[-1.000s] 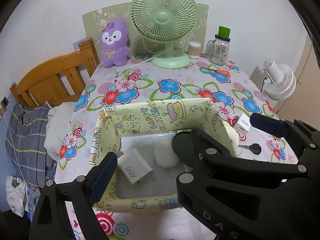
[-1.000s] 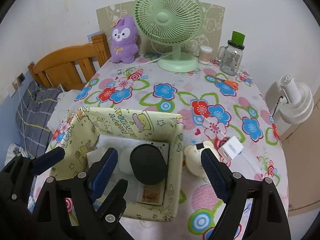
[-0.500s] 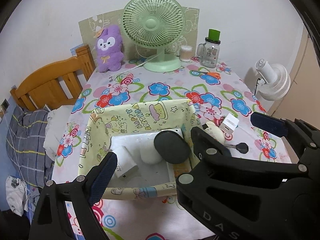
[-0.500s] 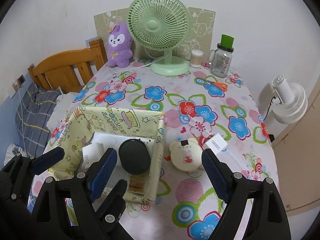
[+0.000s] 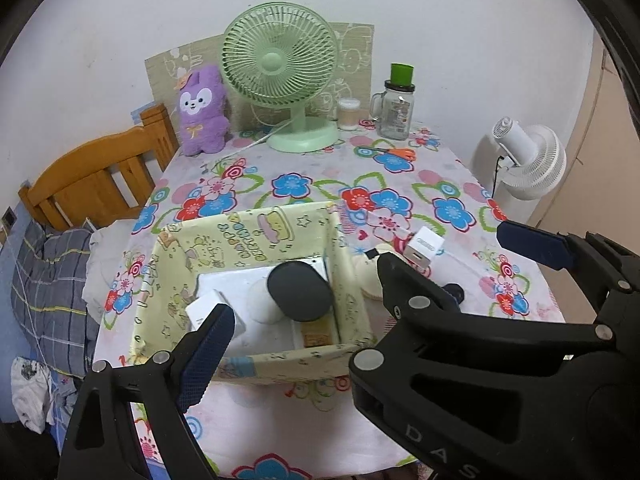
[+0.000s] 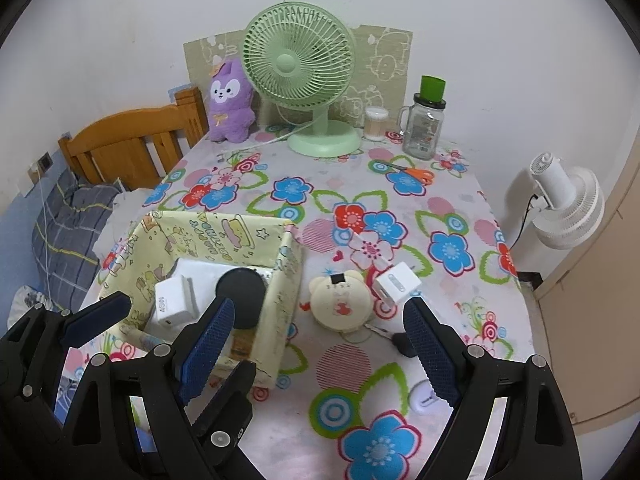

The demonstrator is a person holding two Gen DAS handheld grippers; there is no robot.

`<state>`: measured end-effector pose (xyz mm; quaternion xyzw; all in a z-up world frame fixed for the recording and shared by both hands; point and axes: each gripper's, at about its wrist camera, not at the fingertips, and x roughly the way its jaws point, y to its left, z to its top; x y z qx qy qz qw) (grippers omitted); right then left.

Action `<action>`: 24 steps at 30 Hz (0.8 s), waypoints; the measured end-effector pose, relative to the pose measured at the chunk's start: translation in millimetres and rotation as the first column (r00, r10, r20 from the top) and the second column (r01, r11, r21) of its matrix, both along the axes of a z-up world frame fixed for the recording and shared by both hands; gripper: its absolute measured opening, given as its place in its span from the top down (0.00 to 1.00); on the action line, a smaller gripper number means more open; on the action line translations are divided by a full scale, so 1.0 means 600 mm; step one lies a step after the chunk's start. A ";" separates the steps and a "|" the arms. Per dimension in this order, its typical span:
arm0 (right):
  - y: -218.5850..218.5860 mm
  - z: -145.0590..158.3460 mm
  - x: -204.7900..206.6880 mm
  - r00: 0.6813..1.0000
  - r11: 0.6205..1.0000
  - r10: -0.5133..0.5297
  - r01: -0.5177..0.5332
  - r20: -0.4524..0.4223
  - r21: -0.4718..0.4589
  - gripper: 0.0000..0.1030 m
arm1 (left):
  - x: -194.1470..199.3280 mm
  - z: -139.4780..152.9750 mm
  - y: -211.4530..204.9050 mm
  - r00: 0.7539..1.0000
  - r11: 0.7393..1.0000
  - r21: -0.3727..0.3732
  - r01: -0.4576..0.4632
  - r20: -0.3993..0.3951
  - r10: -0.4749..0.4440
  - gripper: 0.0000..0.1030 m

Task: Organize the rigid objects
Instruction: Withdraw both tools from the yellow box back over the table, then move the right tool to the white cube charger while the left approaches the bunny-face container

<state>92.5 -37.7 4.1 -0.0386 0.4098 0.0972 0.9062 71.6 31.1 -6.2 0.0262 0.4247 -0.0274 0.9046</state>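
A black disc [image 5: 300, 292] and white charger [image 5: 214, 314] lie in the yellow box [image 5: 248, 236].

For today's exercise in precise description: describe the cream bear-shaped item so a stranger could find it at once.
Start at the yellow cartoon-print box on the flowered tablecloth. Just outside the box's right wall lies the cream bear-shaped item, flat on the cloth. Unlike the white cube charger beside it, it is round, with two small ears and a red picture on its face.

Left gripper [image 6: 174, 312] and right gripper [image 6: 320, 344], seemingly side by side, gape empty.
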 end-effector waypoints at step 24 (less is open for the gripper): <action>-0.099 -0.003 -0.015 0.999 0.999 -0.031 0.031 0.027 -0.017 0.14 | -0.008 -0.006 -0.098 0.999 0.999 -0.005 0.037 0.017 -0.037 0.10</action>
